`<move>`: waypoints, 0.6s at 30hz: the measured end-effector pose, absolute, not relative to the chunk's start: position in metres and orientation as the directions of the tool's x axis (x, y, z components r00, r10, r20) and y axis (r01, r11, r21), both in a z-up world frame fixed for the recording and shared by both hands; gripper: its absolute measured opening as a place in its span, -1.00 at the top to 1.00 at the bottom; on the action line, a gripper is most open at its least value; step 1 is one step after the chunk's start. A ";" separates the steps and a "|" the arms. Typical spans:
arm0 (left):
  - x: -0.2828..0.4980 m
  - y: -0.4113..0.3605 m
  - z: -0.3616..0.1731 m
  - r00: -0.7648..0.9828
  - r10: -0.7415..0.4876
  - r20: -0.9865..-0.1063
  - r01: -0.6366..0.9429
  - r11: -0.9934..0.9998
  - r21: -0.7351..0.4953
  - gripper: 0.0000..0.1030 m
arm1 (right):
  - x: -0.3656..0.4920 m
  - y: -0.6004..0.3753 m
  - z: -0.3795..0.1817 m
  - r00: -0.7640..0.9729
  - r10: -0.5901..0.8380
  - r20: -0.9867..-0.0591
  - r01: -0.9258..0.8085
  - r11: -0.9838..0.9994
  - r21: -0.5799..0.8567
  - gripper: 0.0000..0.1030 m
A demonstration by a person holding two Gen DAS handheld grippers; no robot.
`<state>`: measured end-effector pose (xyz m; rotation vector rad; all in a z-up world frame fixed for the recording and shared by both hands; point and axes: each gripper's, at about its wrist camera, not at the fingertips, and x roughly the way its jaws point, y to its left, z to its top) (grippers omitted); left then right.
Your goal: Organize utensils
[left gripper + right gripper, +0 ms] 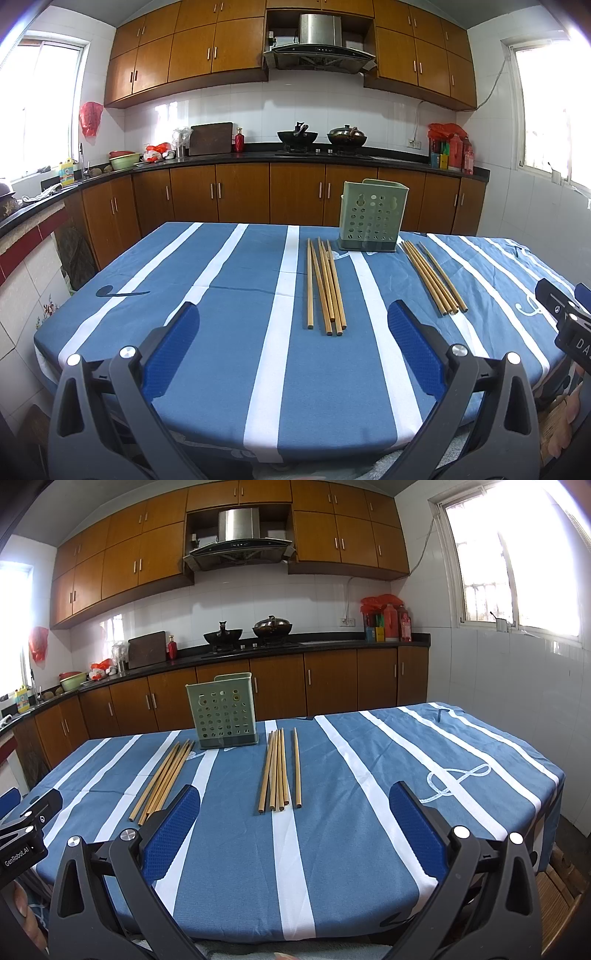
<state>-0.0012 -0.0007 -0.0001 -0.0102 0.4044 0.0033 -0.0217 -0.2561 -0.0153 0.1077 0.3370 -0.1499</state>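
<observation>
Kitchen table with a striped cloth (236, 332): both my grippers, left (291, 325) and right (295, 805), hang jaws wide apart, empty. Chopsticks (280, 768) lie at 12 o'clock before the right one, green holder (225, 716) at 11. I'd pinch one bundle mid-length, then tip it upright.

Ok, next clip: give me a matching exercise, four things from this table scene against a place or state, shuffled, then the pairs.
1. pale green perforated plastic utensil holder
2. left bundle of wooden chopsticks
3. right bundle of wooden chopsticks
4. left gripper

A. open, holding nothing
B. lying flat, right of the holder
C. upright at the table's far side
D. lying flat, left of the holder

Pairs: 1-C, 2-D, 3-B, 4-A
</observation>
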 end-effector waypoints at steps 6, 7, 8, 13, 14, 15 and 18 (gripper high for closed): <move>0.002 -0.002 -0.003 0.918 0.001 -0.395 -0.005 1.000 -0.009 -0.93 | -0.020 -0.258 -0.012 0.931 -0.128 -0.343 0.165 0.983 0.081 -0.97; 0.002 0.001 -0.005 0.918 0.001 -0.397 -0.005 1.000 -0.009 -0.93 | -0.020 -0.257 -0.015 0.930 -0.128 -0.344 0.165 0.983 0.081 -0.97; 0.003 0.000 -0.007 0.917 0.001 -0.399 -0.005 1.000 -0.009 -0.93 | -0.020 -0.257 -0.014 0.930 -0.128 -0.346 0.165 0.983 0.082 -0.97; 0.019 0.003 -0.009 0.899 0.001 -0.437 -0.008 1.000 -0.014 -0.93 | -0.007 -0.264 -0.018 0.925 -0.104 -0.365 0.148 0.984 0.095 -0.97; 0.024 0.005 -0.011 0.891 0.006 -0.454 -0.014 1.000 -0.013 -0.93 | 0.000 -0.266 -0.017 0.921 -0.104 -0.376 0.150 0.984 0.096 -0.97; 0.031 0.008 -0.013 0.880 0.015 -0.476 -0.023 1.000 -0.012 -0.93 | 0.004 -0.269 -0.016 0.918 -0.107 -0.383 0.154 0.983 0.096 -0.97; 0.054 0.019 -0.018 0.843 0.033 -0.538 -0.052 0.998 -0.020 -0.92 | 0.030 -0.279 -0.014 0.896 -0.110 -0.429 0.169 0.980 0.102 -0.97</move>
